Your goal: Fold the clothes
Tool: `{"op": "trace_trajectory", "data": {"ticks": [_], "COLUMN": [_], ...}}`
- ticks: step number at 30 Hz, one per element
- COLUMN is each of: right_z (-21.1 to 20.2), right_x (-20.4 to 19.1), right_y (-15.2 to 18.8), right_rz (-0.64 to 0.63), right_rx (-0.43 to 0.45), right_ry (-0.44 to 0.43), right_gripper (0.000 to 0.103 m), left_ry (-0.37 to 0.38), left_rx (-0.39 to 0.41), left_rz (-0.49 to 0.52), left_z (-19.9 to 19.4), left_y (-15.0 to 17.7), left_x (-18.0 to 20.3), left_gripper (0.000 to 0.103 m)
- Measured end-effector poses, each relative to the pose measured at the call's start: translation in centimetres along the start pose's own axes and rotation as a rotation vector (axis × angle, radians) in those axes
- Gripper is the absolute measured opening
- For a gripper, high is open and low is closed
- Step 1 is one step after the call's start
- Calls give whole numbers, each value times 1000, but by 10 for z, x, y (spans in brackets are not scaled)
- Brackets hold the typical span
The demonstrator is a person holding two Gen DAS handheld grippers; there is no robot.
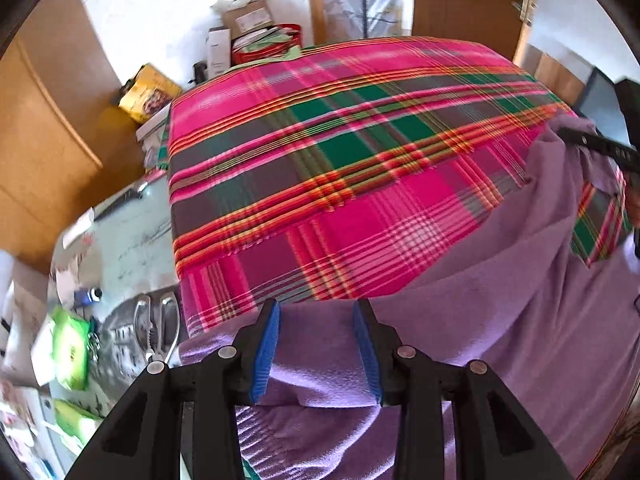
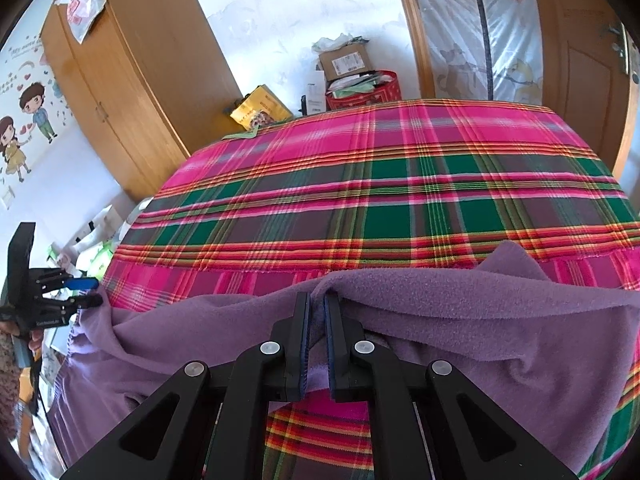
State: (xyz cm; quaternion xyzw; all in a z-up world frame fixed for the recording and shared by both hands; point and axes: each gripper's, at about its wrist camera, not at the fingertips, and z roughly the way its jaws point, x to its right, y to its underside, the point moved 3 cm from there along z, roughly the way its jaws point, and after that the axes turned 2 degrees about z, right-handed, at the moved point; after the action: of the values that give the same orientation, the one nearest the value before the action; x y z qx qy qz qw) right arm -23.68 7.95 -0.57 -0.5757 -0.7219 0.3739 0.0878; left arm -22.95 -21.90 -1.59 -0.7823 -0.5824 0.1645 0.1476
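While the purple fleece garment (image 2: 460, 320) lies draped across the near side of the plaid-covered surface (image 2: 400, 184), the right gripper (image 2: 317, 300) has its two fingers drawn narrow on a raised fold of the garment's far edge, the cloth pinched between the blue pads (image 2: 329, 344) and rising to a ridge just ahead of the fingertips; the left gripper (image 1: 316, 312) stands with its fingers wide apart, the fleece lying slack beneath and between its pads (image 1: 266, 354) without being pinched; a ribbed cuff or hem (image 1: 272, 436) shows under the left fingers, nearer than the tips. The garment's long axis runs across both pairs of fingers, from the left gripper's side to the right gripper's side, so each gripper stands near one end of the same far edge; the right gripper alone has a hold, and the left is the nearer to the free cuffed end. Beyond both sets of fingertips the plaid cover stretches bare and flat to its far border, giving open room to carry the edge forward, judged the likely direction of a fold; to the outer side of the left fingers the cover ends at a drop onto a cluttered glass tabletop (image 1: 132, 240) bearing scissors (image 1: 156, 328), so room there is judged scant; whether the garment is a top or trousers cannot be told.
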Motion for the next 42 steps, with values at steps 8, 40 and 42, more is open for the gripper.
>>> {"op": "trace_trajectory", "data": {"ticks": [8,40,42], "right_z": [7,32,40], "right_x": [-1,-5,1], "right_y": [1,-70,-80], "right_rz": [7,15,37], "right_rx": [-8,70,61], "right_ry": [0,56,83], "right_gripper": [8,4,4], "left_ry": [40,-55,-58], "left_rx": [-48,80,71], "left_rz": [-122,-462,-471], "left_z": [14,0,4], "left_y": [5,-3,-2], "left_x": [-6,-59,-59], "left_gripper": [39,4,4]}}
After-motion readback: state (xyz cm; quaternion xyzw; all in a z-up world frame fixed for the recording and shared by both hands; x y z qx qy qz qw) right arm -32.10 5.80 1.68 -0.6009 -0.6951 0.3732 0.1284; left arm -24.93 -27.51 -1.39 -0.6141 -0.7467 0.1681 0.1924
